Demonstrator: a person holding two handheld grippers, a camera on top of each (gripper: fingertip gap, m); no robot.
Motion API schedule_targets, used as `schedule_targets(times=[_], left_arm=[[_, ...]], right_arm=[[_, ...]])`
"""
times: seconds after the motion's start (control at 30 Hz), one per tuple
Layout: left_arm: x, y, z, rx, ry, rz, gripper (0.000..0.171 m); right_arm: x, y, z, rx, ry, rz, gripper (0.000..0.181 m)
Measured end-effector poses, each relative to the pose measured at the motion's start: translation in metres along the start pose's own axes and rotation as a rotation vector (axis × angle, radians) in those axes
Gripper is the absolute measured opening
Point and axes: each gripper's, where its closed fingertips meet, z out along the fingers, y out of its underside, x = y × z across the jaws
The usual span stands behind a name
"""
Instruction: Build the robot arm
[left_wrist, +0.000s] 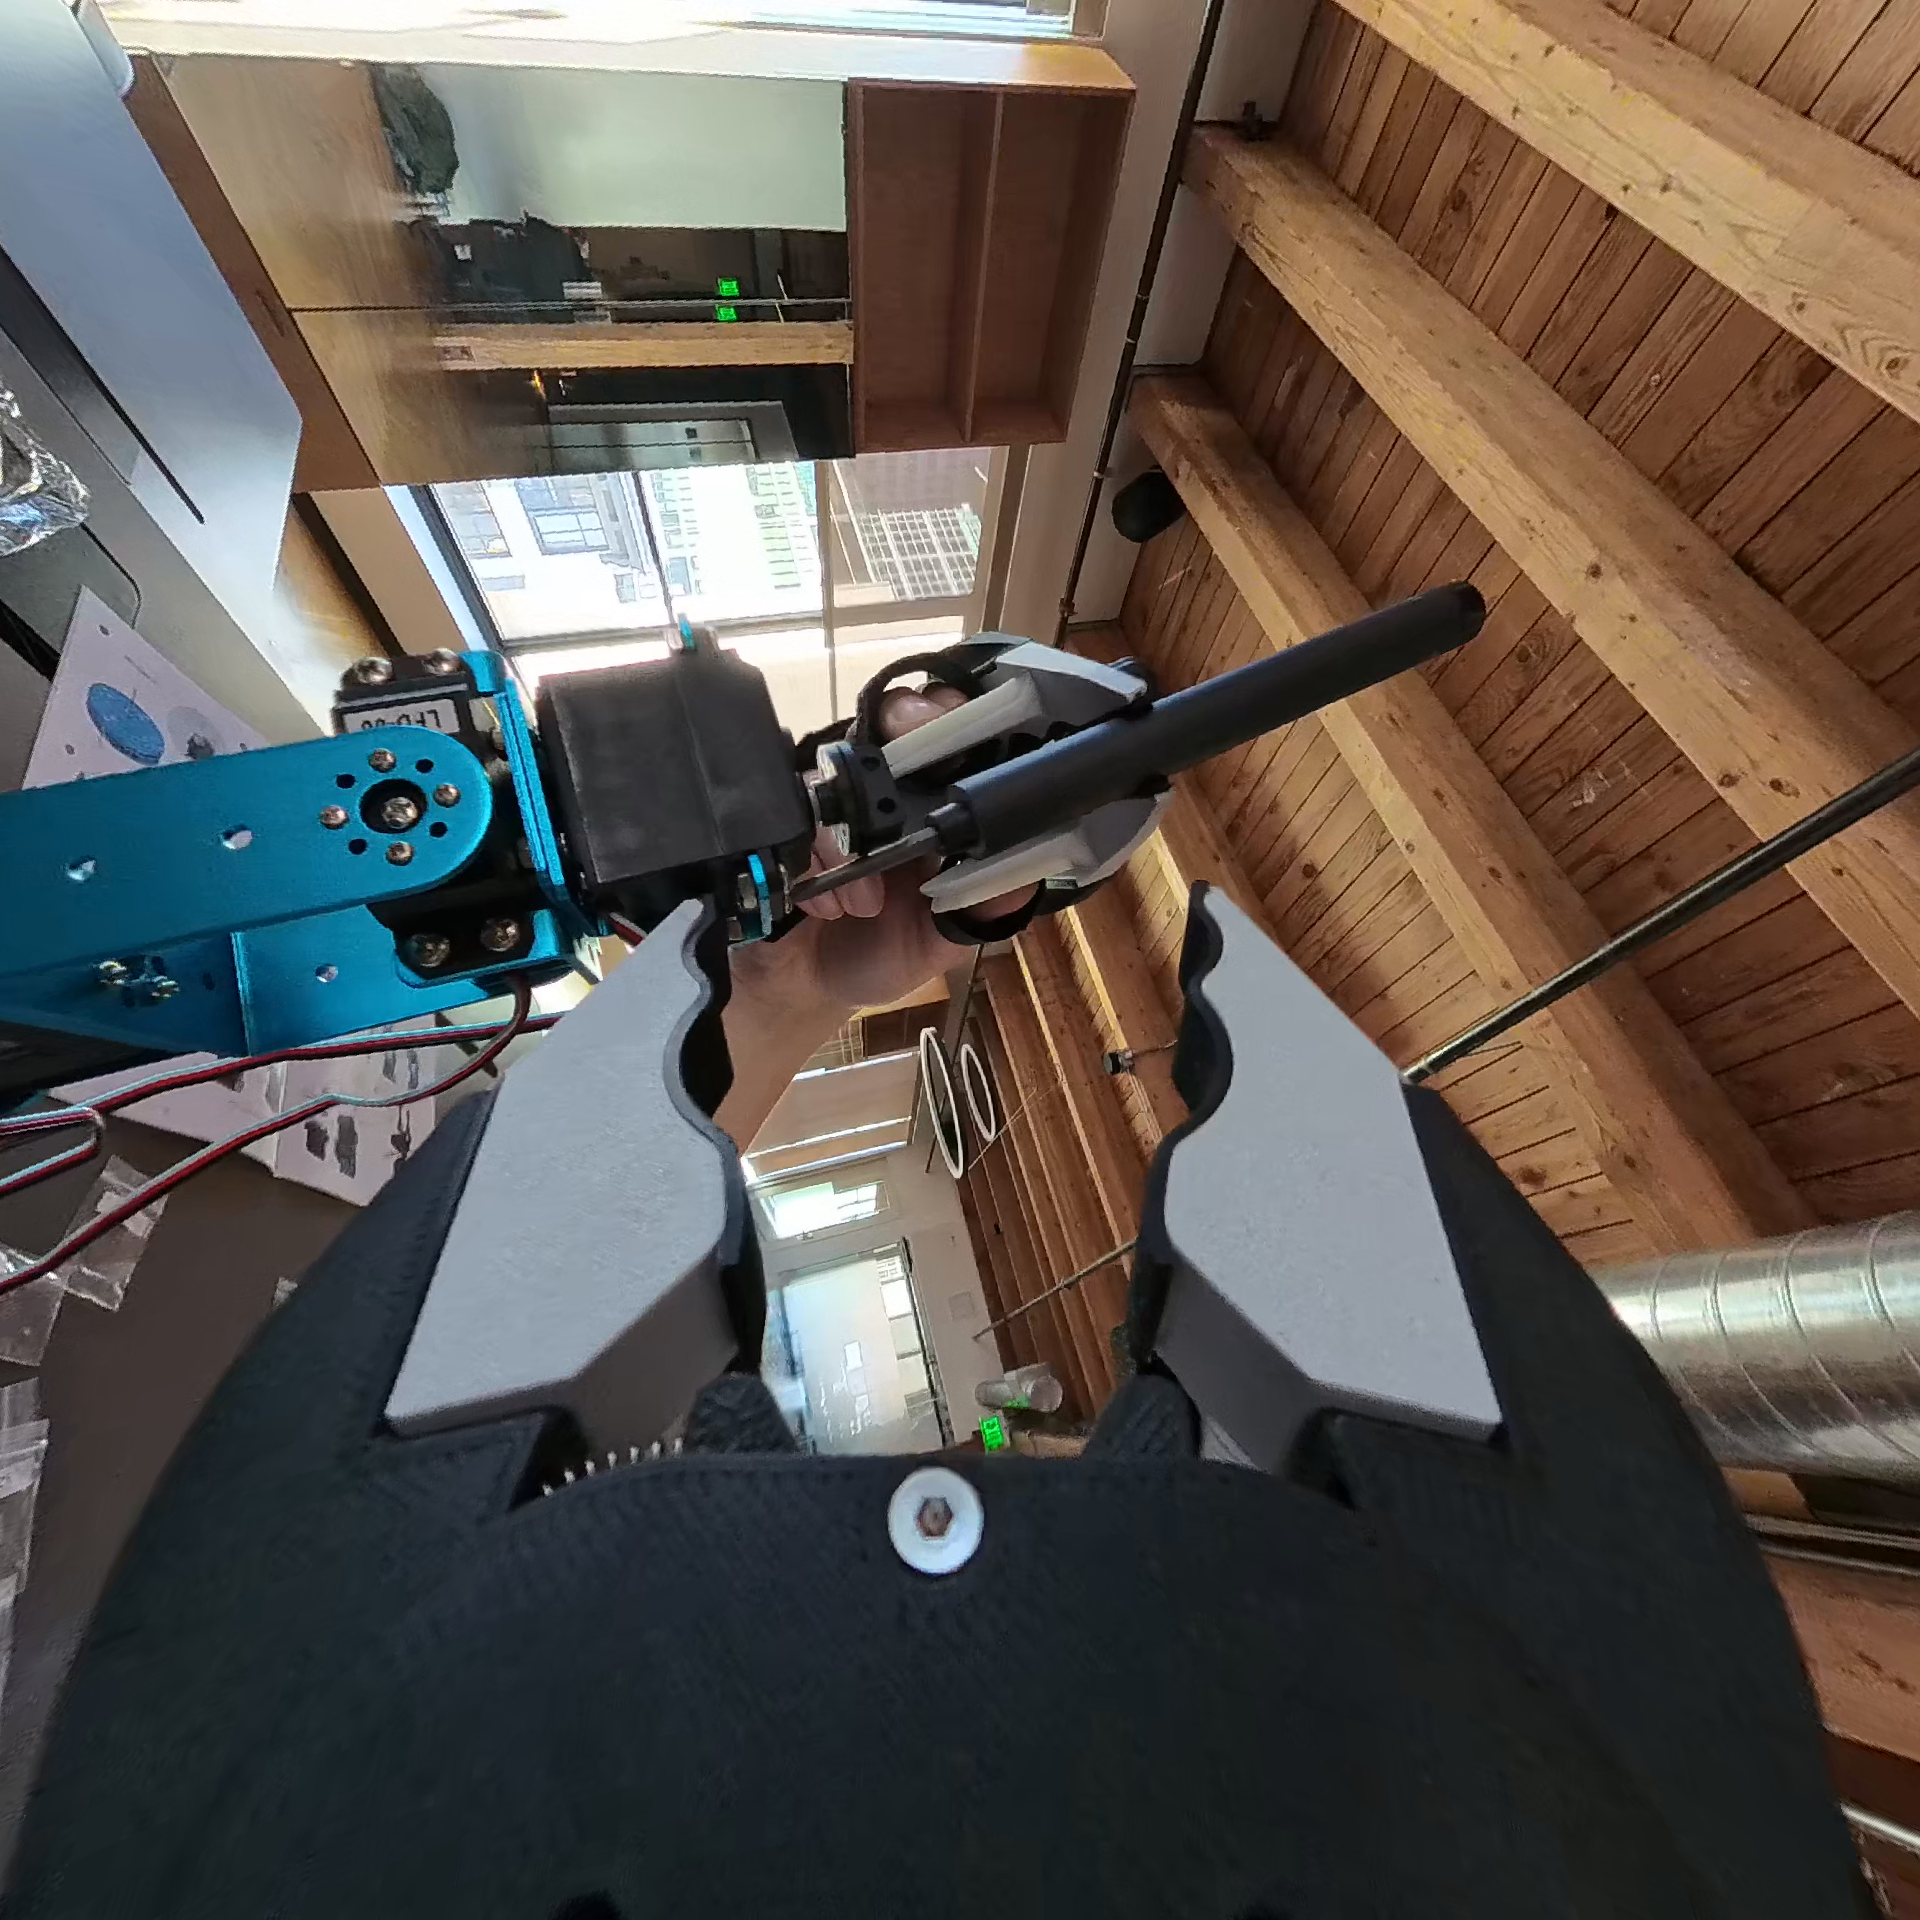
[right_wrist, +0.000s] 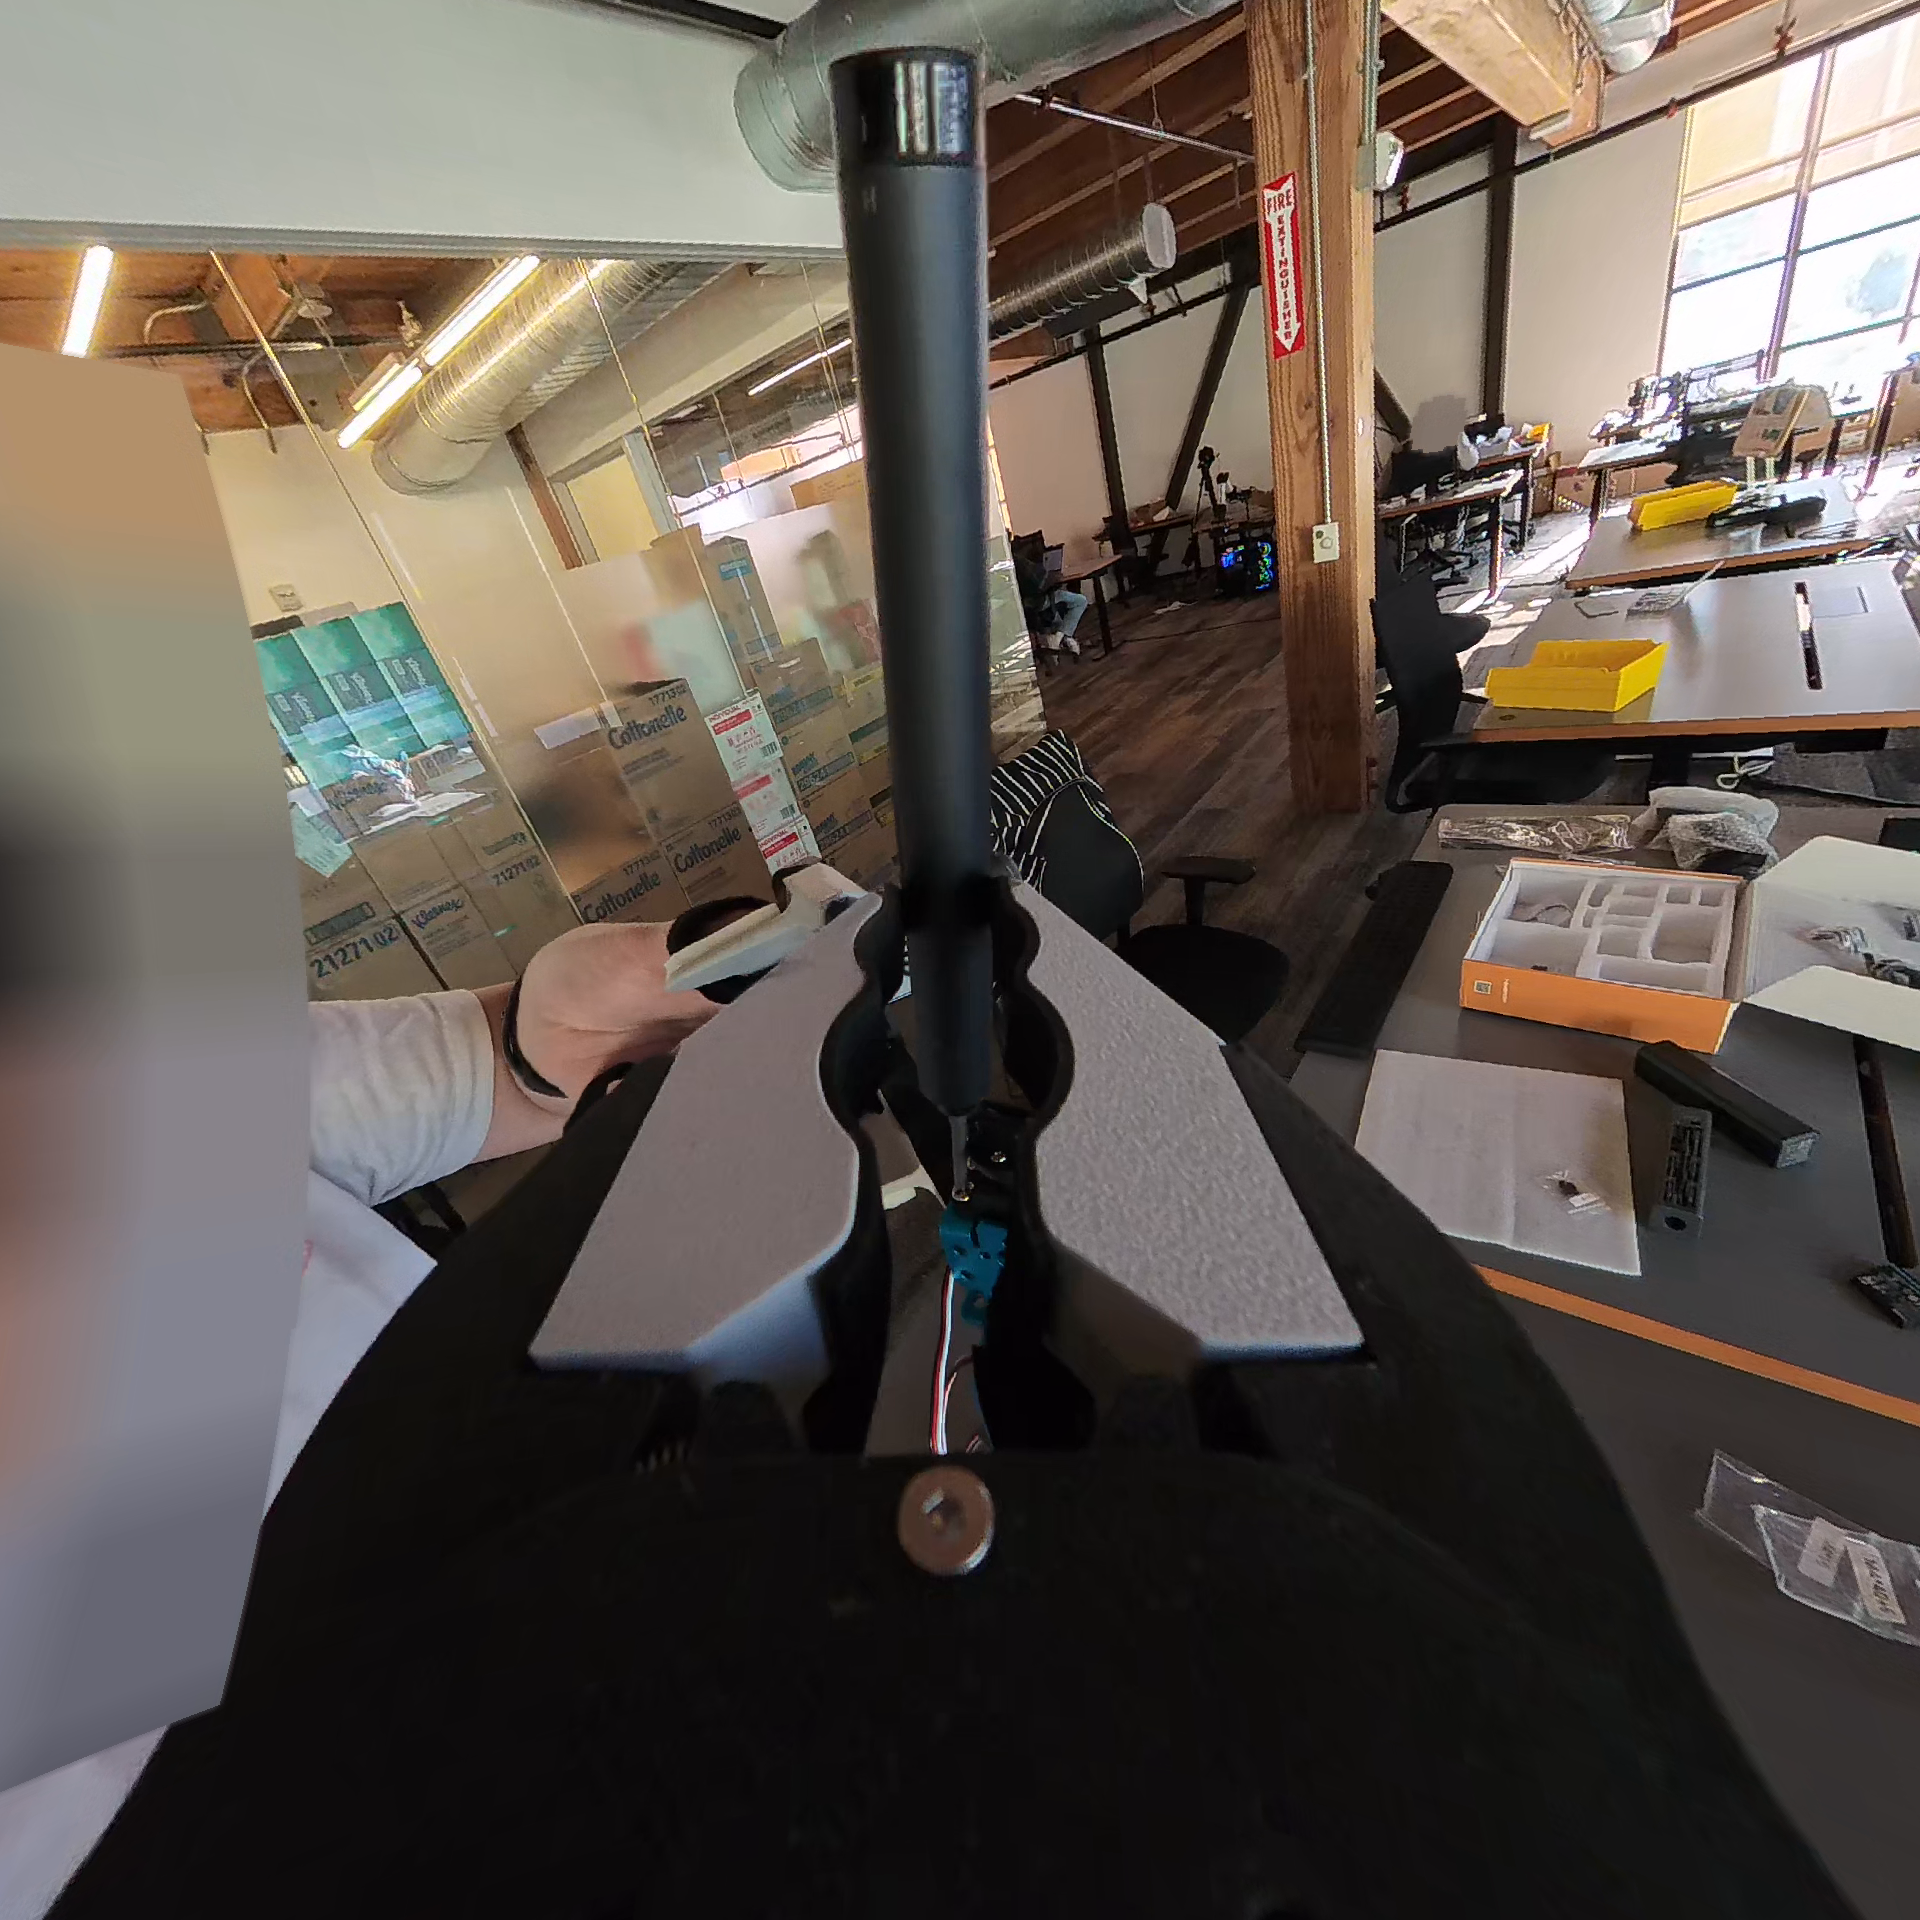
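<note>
1. Right tongs (right_wrist: 940, 966) were clamped on a black screwdriver (right_wrist: 920, 540), gripping the lower part of its handle; the handle stood up well past the fingertips.
2. Screwdriver bit pointed back between the fingers, tip touching a small screw on a blue bracket (right_wrist: 971, 1262) of the blue robot arm; red and white wires (right_wrist: 951, 1392) ran below the bracket.
3. Left tongs (left_wrist: 951, 914) were open, holding nothing. Left finger (left_wrist: 582, 1174) sat just beside the underside of the blue robot arm (left_wrist: 208, 842); I couldn't tell if it touched.
4. In the left wrist view the right tongs (left_wrist: 1023, 790) showed ahead of the open fingers, with the screwdriver (left_wrist: 1216, 717) angled up to the right and its bit at the blue bracket next to the black servo (left_wrist: 665, 769).
5. A hand (left_wrist: 883, 935) was behind the servo, beyond the left fingertips.
6. Right side of the right wrist view: grey surface (right_wrist: 1558, 1455) with an orange box (right_wrist: 1600, 956) with a white insert, a white foam sheet (right_wrist: 1496, 1153) and clear plastic bags (right_wrist: 1818, 1548), all well apart from the tongs.
</note>
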Motion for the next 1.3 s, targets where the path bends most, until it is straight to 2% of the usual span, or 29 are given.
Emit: schedule_targets(times=[0.47,0.97,1.3], left_arm=[[0.003,-0.001,0.003,0.119,-0.071,0.017,0.096],[0.002,-0.005,0.004,0.233,-0.03,-0.043,0.094],[0.001,-0.006,0.002,0.279,-0.013,-0.069,0.092]], right_arm=[[-0.004,0.001,0.0,-0.009,0.031,-0.056,0.015],[-0.009,0.001,-0.001,-0.037,0.027,-0.089,0.016],[-0.015,0.002,-0.004,-0.03,-0.103,-0.081,0.016]])
